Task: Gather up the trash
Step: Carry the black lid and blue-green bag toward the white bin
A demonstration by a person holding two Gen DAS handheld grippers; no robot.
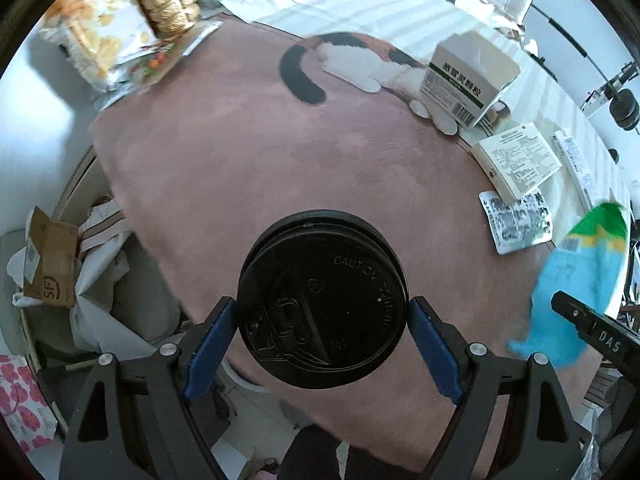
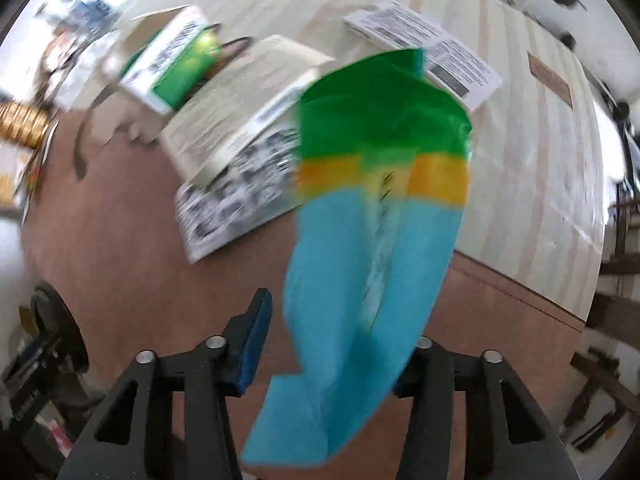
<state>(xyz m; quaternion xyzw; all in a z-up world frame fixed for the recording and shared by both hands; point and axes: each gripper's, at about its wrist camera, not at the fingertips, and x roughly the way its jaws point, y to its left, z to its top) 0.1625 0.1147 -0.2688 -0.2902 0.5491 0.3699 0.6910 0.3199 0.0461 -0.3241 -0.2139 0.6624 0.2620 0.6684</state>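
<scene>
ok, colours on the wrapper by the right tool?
Wrapper: blue, yellow-orange band, green end. Clearest in the right wrist view.

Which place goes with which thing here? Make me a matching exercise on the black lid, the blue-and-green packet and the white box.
Things:
1. black lid
2. blue-and-green packet
3. white box

Places:
A. standing on the cat print
B. clamped in the left gripper
C. between the fingers of the right gripper

Pairs: 1-B; 2-C; 3-A

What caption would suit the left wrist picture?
Left tool grips a black lidded cup above a pink cat-print mat.
</scene>
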